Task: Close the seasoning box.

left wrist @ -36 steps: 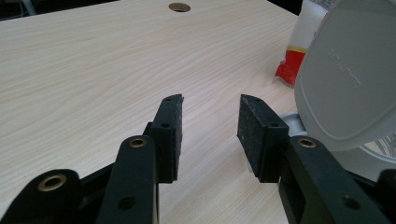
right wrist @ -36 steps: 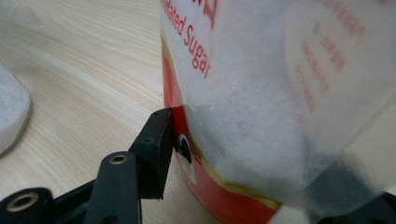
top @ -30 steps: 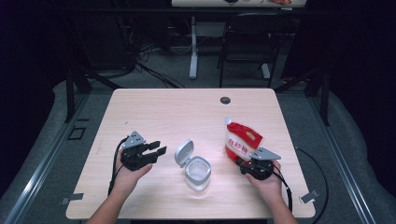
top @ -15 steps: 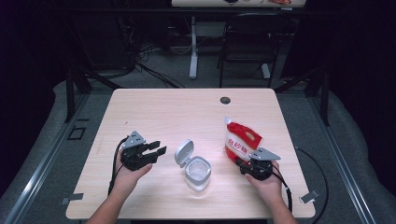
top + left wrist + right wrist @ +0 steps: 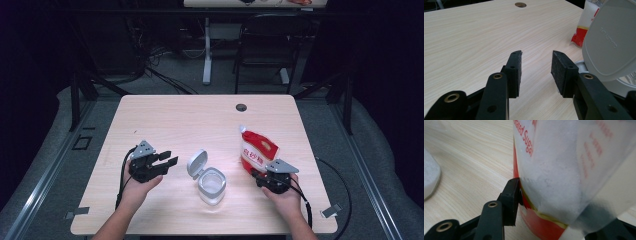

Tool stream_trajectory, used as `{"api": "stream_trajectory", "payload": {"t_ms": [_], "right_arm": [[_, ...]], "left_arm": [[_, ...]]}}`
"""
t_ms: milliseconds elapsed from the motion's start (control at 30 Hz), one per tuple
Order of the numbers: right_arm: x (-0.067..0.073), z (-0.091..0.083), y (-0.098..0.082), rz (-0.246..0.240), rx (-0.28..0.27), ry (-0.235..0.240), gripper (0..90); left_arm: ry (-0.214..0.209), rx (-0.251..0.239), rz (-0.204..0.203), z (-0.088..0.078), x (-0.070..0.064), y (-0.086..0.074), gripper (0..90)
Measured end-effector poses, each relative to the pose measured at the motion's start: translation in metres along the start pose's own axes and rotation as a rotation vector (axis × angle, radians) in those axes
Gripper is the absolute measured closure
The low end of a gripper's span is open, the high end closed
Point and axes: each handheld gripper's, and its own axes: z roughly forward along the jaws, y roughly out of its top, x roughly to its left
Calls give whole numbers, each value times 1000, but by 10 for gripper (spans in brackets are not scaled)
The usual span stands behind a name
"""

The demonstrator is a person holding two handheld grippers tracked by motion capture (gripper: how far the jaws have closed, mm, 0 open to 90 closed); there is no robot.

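**Right tool closing in on the sugar bag**

Your right tool (image 5: pixel 261 175) has the sugar bag (image 5: pixel 256 152) between its jaws, which have just been narrowing; one pad touches the bag's side, the other is hidden behind it. The bag stands at three o'clock on the worktop (image 5: pixel 200 120). Your left tool (image 5: pixel 167 158) rests at nine o'clock, jaws apart around nothing, aimed at the open-lidded jar (image 5: pixel 211 185) at centre.
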Motion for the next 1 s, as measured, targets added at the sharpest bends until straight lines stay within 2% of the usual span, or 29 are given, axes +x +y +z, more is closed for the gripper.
{"api": "stream_trajectory", "payload": {"t_ms": [233,567,1000], "right_arm": [[-3,-1,-1,8,0,12,515],[-3,-3,2,40,-77,21,477],[-4,-1,5,48,-63,16,538]], "left_arm": [[1,2,1,0,1,0,608],[2,5,-2,0,1,0,608],[2,6,-4,1,1,0,608]]}}
